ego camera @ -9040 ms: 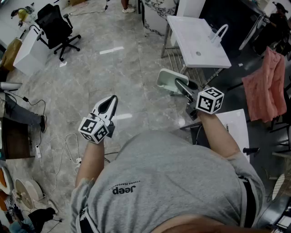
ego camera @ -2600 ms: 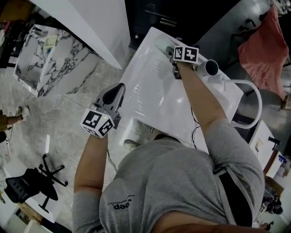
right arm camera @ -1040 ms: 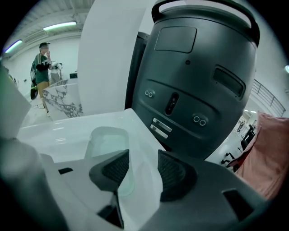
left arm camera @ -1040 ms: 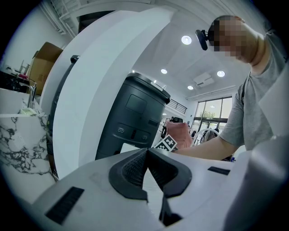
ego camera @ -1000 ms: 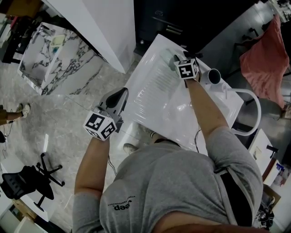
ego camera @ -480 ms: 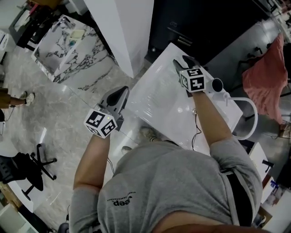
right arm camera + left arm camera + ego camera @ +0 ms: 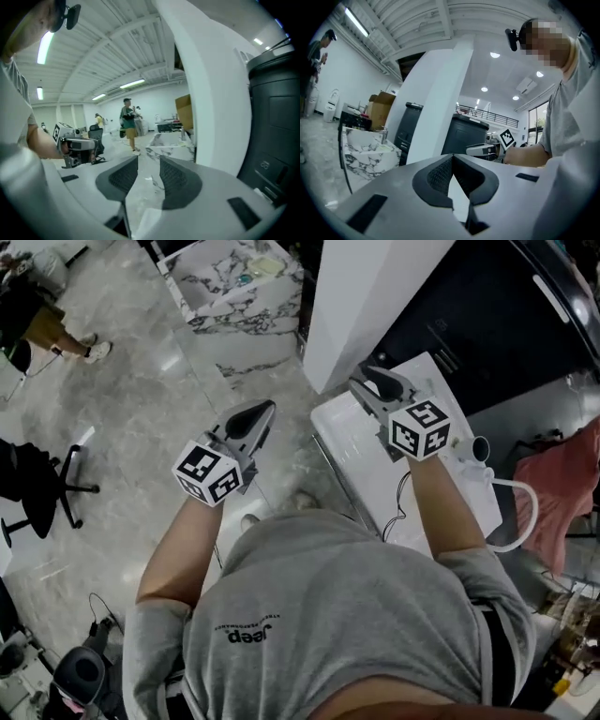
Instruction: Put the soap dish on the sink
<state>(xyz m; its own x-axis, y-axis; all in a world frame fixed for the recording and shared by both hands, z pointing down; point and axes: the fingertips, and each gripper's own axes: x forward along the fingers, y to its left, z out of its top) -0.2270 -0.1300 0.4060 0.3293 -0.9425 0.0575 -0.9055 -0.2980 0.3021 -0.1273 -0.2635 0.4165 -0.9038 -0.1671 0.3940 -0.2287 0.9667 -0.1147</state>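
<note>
Sink (image 7: pixel 370 474) by right tongs (image 7: pixel 367 374) | right tongs apart, just been closing, nothing between | left tongs (image 7: pixel 266 409) clenched, empty

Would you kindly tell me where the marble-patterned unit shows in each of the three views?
Head view: marble-patterned unit, top edge, left of centre.
Left gripper view: left side, mid-height.
Right gripper view: centre, just below mid-height.
Shared landmark: the white pillar beside it.

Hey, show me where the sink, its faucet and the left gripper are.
sink (image 7: pixel 361 454): head view, on the bare white top near its left edge.
faucet (image 7: pixel 537 512): head view, on the bend of the white arched spout.
left gripper (image 7: pixel 266 409): head view, at the tips of its closed fingers.
</note>
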